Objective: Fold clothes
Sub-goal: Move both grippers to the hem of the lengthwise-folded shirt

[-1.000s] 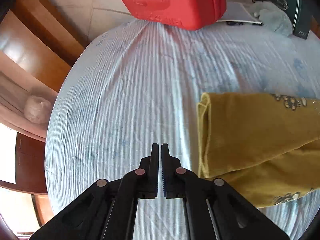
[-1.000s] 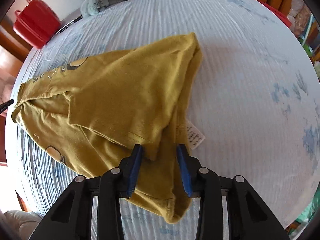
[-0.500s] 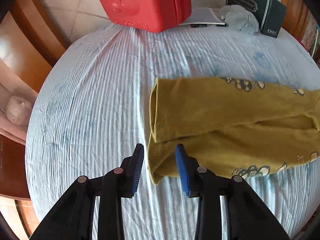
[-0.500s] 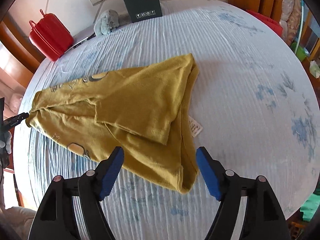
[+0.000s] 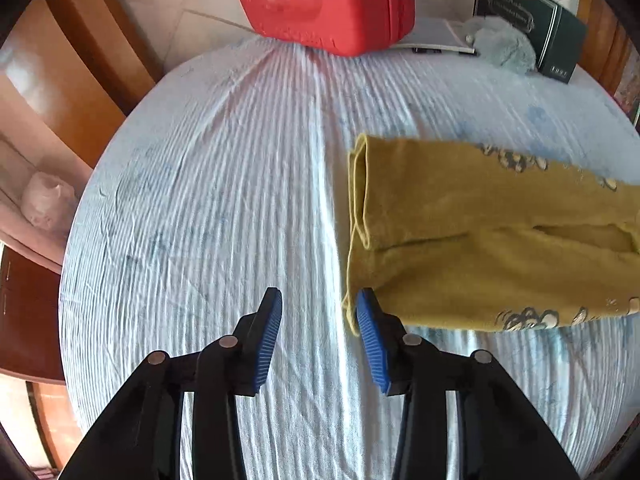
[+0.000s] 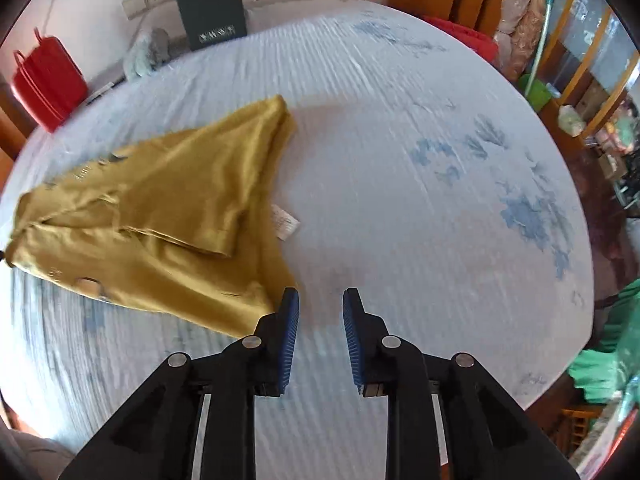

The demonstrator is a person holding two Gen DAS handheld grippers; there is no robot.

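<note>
A mustard-yellow garment (image 5: 480, 240) lies folded on the white and blue bedsheet (image 5: 224, 208). In the left wrist view its left edge sits just right of my left gripper (image 5: 319, 312), whose jaws are opening with only sheet between them. The right wrist view shows the same garment (image 6: 160, 216) spread to the left, a white care label (image 6: 285, 222) poking out at its right side. My right gripper (image 6: 320, 312) hovers beside the garment's near right corner. Its jaws are closing and nothing is between them.
A red case (image 5: 332, 0) stands at the bed's far edge, with a dark green box (image 5: 528, 28), a grey plush lump (image 5: 500, 44) and a book beside it. Wooden furniture (image 5: 80, 80) lines the left. Green cloth (image 6: 608, 352) and clutter lie off the bed's right side.
The left gripper went from shut to open and let go of the garment's left edge. The right gripper released the near corner, opened wide, then narrowed, and both have lifted away from the cloth.
</note>
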